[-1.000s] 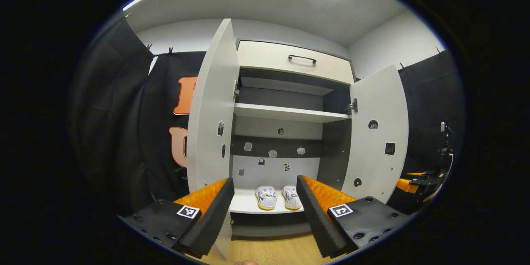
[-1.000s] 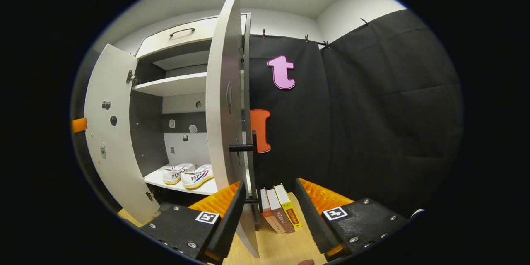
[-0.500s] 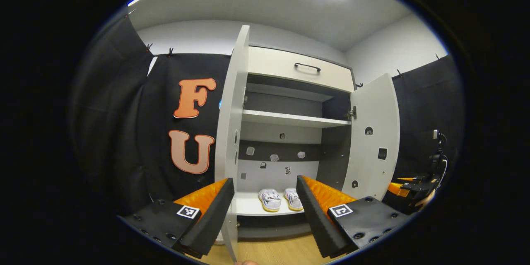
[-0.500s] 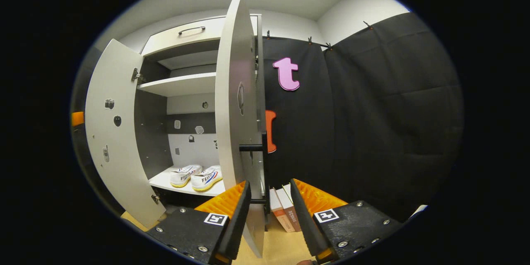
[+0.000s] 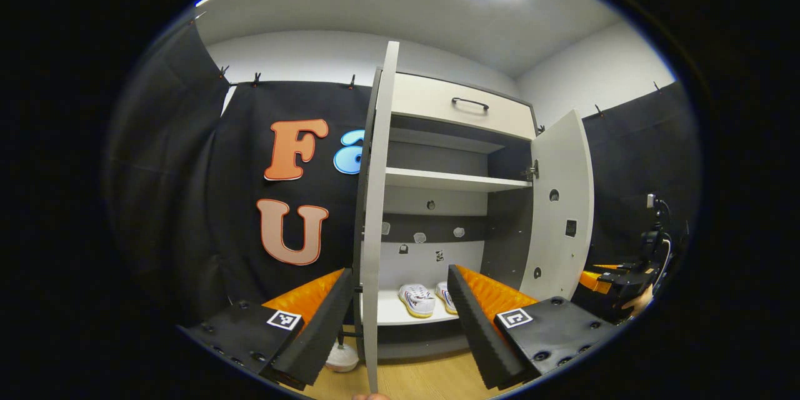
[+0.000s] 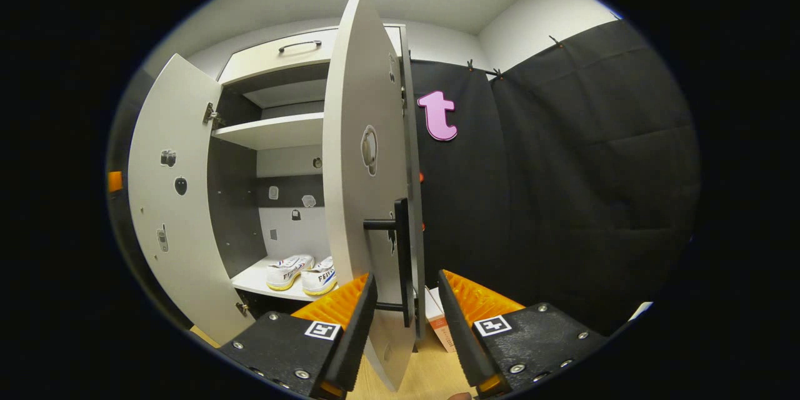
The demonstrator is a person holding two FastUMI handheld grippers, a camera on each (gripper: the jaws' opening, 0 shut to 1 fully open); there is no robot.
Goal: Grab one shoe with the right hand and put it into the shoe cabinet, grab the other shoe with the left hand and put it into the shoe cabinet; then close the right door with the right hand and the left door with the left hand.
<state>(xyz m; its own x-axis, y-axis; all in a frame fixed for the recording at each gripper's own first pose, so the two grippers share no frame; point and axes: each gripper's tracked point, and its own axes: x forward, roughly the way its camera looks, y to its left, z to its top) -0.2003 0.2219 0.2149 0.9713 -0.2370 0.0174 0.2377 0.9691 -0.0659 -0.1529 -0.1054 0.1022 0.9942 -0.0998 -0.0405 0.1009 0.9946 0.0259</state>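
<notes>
Two white shoes (image 5: pixel 417 299) (image 6: pixel 289 270) stand side by side on the bottom shelf of the white shoe cabinet (image 5: pixel 450 181). Both doors are open. The left door (image 5: pixel 375 212) shows edge-on, with its lower part between the fingers of my open left gripper (image 5: pixel 397 325), which holds nothing. My right gripper (image 6: pixel 406 325) is open, and its fingers straddle the bottom of the right door (image 6: pixel 365 169) and the door's black handle (image 6: pixel 403 256) without pressing on them. The right door (image 5: pixel 559 200) and the right gripper (image 5: pixel 615 278) also appear in the left gripper view.
A few books (image 6: pixel 437 322) stand on the wooden floor behind the right door. A small white round object (image 5: pixel 342 357) lies on the floor left of the left door. The cabinet has a drawer (image 5: pixel 462 106) on top and a bare middle shelf (image 5: pixel 450 180).
The left gripper shifted left, so the left door now shows edge-on between its fingers. The right gripper moved to the right door's outer side and its fingers narrowed around the handle.
</notes>
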